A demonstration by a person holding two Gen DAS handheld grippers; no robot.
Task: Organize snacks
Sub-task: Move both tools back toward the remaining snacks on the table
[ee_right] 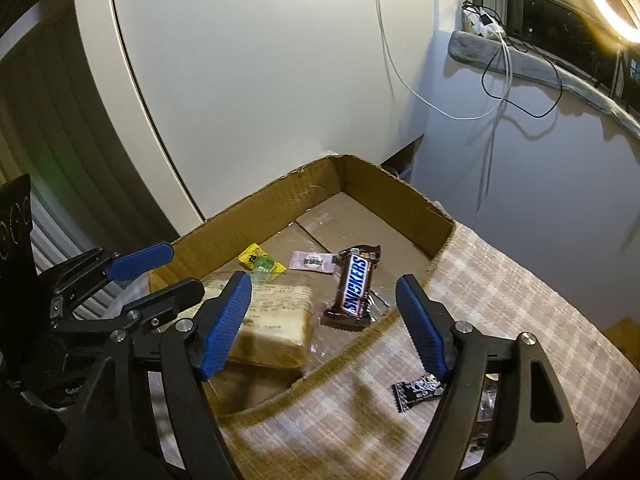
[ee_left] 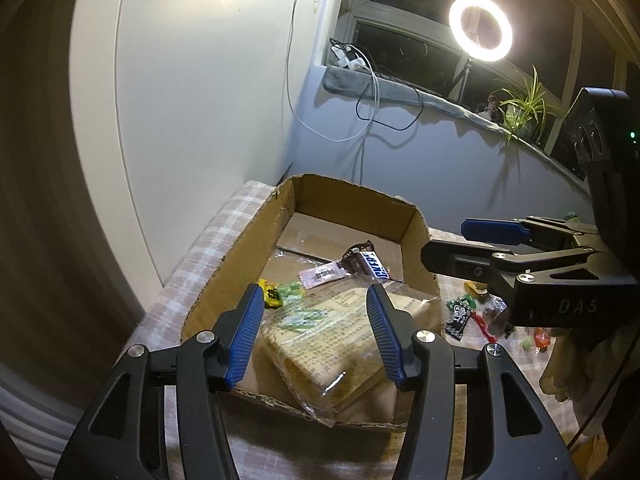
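Now, through my left wrist view, my left claw (ee_left: 314, 334) stands apart, its blue pads (ee_left: 246, 330) on either side of the wrapped bread (ee_left: 324, 344) without pressing on it. That clear-wrapped loaf lies in the near end of the cardboard box (ee_left: 240, 248), straight ahead of and below the fingers. Just beyond the left pad sit a yellow candy (ee_left: 271, 294) and some green candies (ee_left: 294, 292); further on, toward the middle of the box, lie a pink sachet (ee_left: 322, 276) and a Snickers bar (ee_left: 366, 265), touching each other. My right claw (ee_left: 448, 246) reaches in from the right, over the box's right wall, fingers spread and nothing between them. Below it, on the checked cloth of the desk (ee_left: 192, 264) outside the box, lie a black-and-white sweet (ee_left: 458, 316) and a few more loose wrappers (too small to read).

From my right wrist view, my right claw (ee_right: 324, 320) is wide apart and empty. The Snickers bar (ee_right: 352, 286) lies in the box (ee_right: 392, 196) just ahead, between the pads, touching neither. The bread (ee_right: 276, 320) is beside my left pad, partly hidden by it. Past it are the yellow candy (ee_right: 250, 260), the green one (ee_right: 268, 266) and the pink sachet (ee_right: 312, 261). The black-and-white sweet (ee_right: 418, 390) rests on the desk (ee_right: 500, 288) beside my right finger. My left claw (ee_right: 158, 274) shows at the left edge, apart, above the box's near corner.
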